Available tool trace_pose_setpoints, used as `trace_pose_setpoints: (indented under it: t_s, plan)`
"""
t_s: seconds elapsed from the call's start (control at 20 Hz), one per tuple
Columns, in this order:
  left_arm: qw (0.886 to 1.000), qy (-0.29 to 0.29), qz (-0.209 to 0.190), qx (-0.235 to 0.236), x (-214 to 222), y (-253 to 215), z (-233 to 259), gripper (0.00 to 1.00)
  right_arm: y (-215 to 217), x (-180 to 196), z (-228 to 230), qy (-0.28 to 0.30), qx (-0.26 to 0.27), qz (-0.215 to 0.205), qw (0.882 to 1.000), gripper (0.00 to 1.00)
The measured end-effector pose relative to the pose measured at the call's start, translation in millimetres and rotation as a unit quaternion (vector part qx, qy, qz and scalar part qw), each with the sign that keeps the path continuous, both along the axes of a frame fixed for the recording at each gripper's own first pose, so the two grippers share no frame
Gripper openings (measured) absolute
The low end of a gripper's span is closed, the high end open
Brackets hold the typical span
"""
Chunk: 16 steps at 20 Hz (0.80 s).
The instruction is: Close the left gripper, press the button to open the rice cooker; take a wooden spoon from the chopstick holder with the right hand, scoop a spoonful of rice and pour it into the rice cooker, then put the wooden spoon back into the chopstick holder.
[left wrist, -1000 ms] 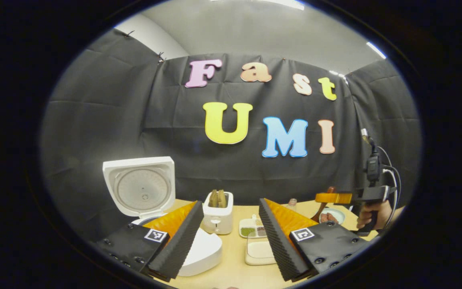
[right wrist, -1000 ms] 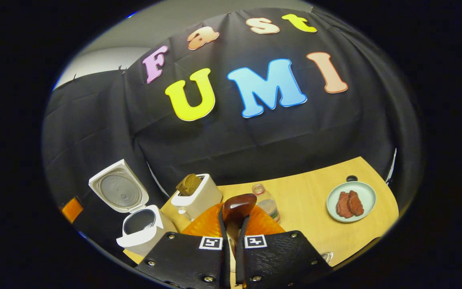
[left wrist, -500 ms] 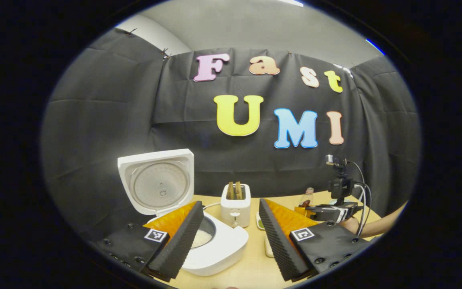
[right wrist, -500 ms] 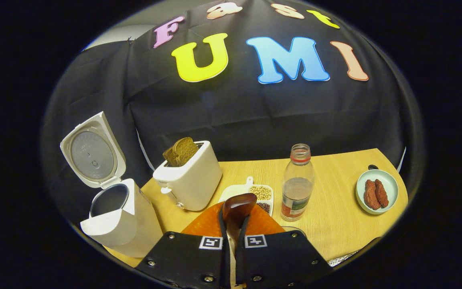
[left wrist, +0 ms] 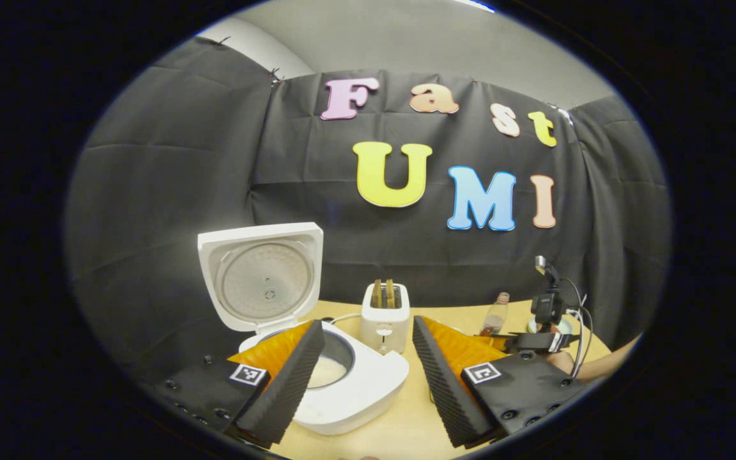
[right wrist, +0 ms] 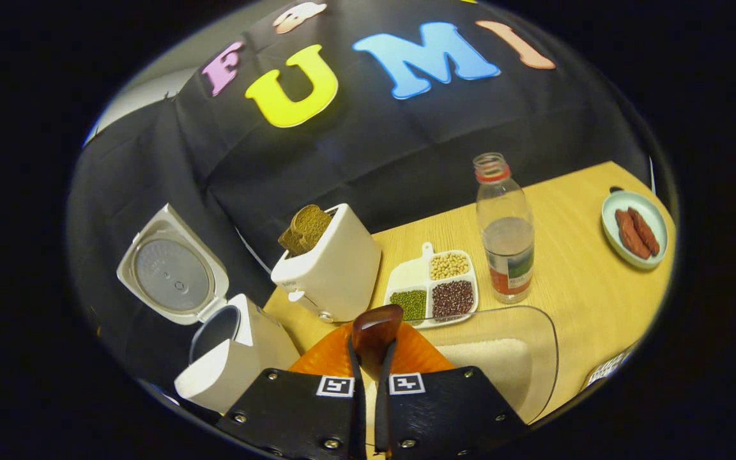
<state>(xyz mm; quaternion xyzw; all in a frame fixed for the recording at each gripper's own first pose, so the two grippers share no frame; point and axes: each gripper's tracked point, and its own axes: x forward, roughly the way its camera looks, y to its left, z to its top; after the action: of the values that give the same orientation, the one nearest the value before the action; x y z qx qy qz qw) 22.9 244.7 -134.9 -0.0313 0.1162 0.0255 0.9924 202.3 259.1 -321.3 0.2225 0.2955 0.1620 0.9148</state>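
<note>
the rice cooker point(left wrist: 317, 358) sat at the lower left of the left gripper view with its lid point(left wrist: 260, 275) standing upright and its pot open, something pale showing at the bottom. the left gripper point(left wrist: 365, 377) hovered in front of it with its foam-lined fingers spread wide and nothing between them. in the right gripper view the right gripper point(right wrist: 371, 396) was clenched on the wooden spoon point(right wrist: 374, 332), whose dark bowl stuck out just past the fingertips at the lower middle of the frame. directly beyond it, at the lower right, lay a clear container of rice point(right wrist: 502, 358), and the cooker point(right wrist: 227, 358) stood well off to the lower left. past the container sat a divided dish of beans point(right wrist: 435, 287), a bottle point(right wrist: 505, 236) and a white toaster point(right wrist: 329, 268) holding bread. the scooping looked about to begin, and several things could go wrong from here. the clear rim is hard to see, so the spoon could catch it and shove or tip the container. a heaped spoon carried across toward the cooker would pass near the toaster and could spill grains if tilted. the pinch sits on a narrow handle, so the spoon could twist under load.
</note>
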Motion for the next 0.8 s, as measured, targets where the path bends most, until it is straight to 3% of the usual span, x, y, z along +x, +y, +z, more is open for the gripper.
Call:
trace_pose_setpoints:
  t_s: [0.05,0.3,0.35,0.5,0.8]
  plan:
    - [1.000,-0.001,-0.003,0.001,-0.9,-2.0,-0.6,1.00,-8.7,0.0,-0.3,0.009,0.025,-0.014,1.000,0.06]
    - [1.000,-0.010,-0.019,-0.001,3.7,-11.9,6.4,1.00,-60.1,4.6,20.7,0.019,0.124,-0.086,0.988,0.06]
    - [1.000,-0.012,-0.021,-0.003,4.7,-13.2,5.9,0.96,-69.8,5.6,31.2,0.015,0.143,-0.098,0.985,0.06]
    - [0.999,-0.019,-0.030,-0.011,7.4,-21.3,8.7,1.00,-91.0,5.8,65.5,0.004,0.207,-0.123,0.971,0.05]
    - [0.998,-0.038,-0.049,-0.007,3.0,-29.2,14.1,1.00,-97.5,-5.7,121.1,-0.013,0.296,-0.119,0.947,0.06]
